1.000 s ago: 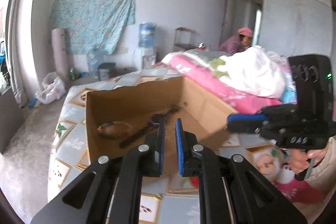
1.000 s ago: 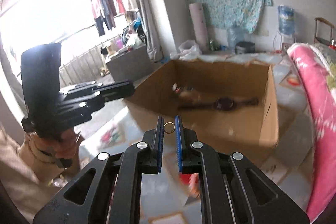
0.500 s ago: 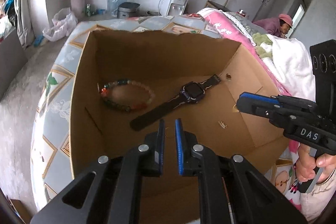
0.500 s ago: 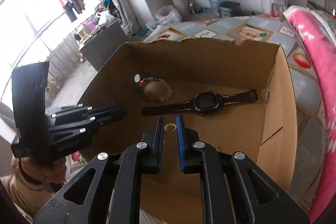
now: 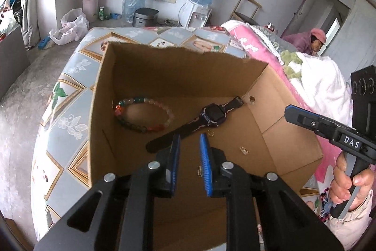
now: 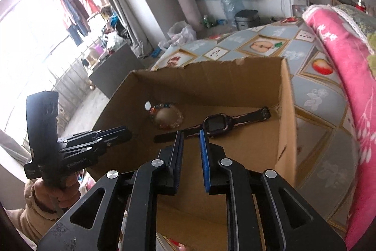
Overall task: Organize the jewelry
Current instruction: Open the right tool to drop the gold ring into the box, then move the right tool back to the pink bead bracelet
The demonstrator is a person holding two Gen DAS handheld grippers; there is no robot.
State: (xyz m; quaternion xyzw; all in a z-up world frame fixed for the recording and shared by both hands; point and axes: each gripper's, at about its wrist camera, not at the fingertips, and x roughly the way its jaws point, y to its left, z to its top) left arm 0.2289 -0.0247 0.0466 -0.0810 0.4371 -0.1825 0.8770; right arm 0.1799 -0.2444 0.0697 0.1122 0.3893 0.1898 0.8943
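An open cardboard box stands on the bed. Inside lie a coloured bead bracelet, a black watch, a small gold ring and two small metal pieces. My left gripper hangs over the box near the watch strap, open a little and empty. My right gripper is over the box's near side, open a little and empty. Each gripper shows in the other's view: the right one, the left one.
The bed has a tiled fruit-pattern sheet and a pink blanket along the right. A person in a pink cap sits beyond the bed. A water dispenser and bottles stand by the far wall.
The right gripper opened and the gold ring it held now lies on the box floor by the watch. The left gripper opened slightly. Both stay over the box.
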